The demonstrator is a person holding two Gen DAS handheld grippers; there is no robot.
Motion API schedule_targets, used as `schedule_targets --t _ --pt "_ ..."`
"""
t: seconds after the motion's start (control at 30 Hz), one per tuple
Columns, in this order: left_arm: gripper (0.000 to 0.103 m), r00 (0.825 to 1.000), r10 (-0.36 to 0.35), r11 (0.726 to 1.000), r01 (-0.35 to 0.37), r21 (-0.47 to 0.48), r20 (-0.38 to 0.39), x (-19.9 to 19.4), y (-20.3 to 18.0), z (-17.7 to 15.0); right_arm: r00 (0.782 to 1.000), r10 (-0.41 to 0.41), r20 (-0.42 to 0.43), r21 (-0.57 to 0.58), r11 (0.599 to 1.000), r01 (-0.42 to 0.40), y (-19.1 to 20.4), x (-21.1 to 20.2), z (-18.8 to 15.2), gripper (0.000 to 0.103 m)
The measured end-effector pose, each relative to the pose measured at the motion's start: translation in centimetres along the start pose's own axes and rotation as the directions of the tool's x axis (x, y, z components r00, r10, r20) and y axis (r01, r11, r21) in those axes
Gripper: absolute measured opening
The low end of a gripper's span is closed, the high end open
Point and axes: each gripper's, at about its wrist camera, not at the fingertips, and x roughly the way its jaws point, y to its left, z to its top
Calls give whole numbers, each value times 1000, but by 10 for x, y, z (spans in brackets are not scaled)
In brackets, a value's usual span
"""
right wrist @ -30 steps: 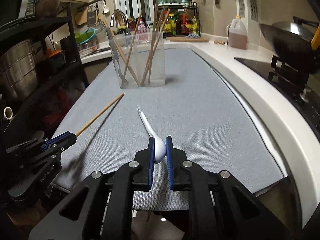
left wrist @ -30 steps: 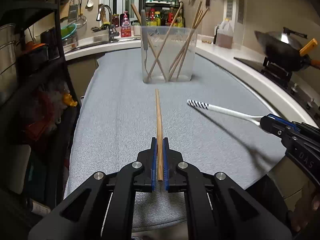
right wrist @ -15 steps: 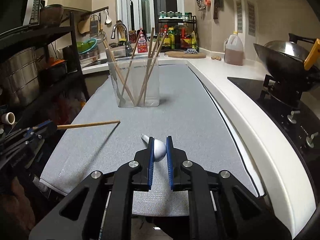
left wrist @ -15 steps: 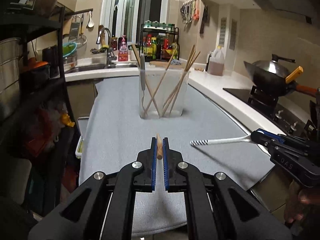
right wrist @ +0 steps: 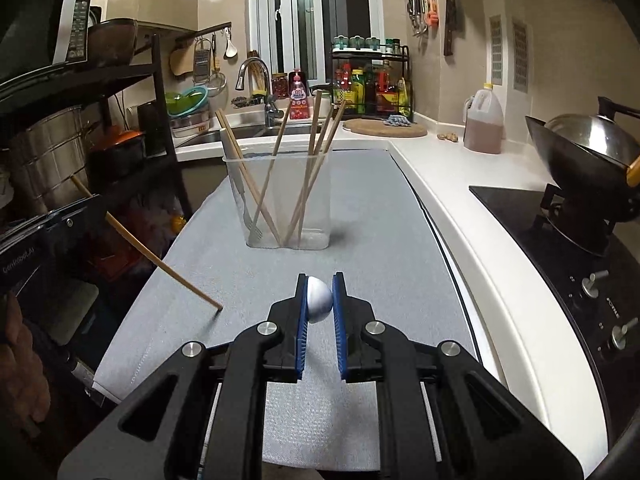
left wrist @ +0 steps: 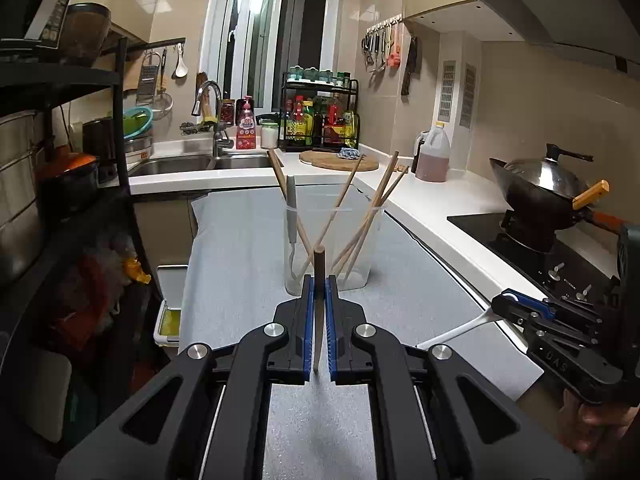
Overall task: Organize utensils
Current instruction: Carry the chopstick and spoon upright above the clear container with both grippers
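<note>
Now that both tools have tilted upright, the left gripper (left wrist: pixel 319 300) clamps a wooden chopstick (left wrist: pixel 319 280) and the right gripper (right wrist: pixel 320 300) clamps a white spoon (right wrist: pixel 319 299). Both look ready for the clear container (right wrist: pixel 280 200) ahead.

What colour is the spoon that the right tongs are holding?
White. The smooth white plastic spoon shows best in the right wrist view, pinched between blue pads.
</note>
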Motion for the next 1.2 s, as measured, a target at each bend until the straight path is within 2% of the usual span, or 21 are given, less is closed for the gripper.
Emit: schedule_targets --t 0.4,0.7,0.97,1.2 --pt "6 999 5 1000 -5 4 -37 3 -2 26 1000 24 17 -31 999 -23 11 7 29 12" --pt "6 998 -8 1000 9 16 -65 3 -7 32 999 11 -37 -94 995 -14 16 6 44 12" --pt "6 996 -34 999 33 -8 -78 6 2 44 998 9 -63 -100 995 -15 11 9 60 12" --pt "6 995 -55 998 54 -16 -80 12 9 65 997 31 -66 -112 993 -38 12 11 86 12"
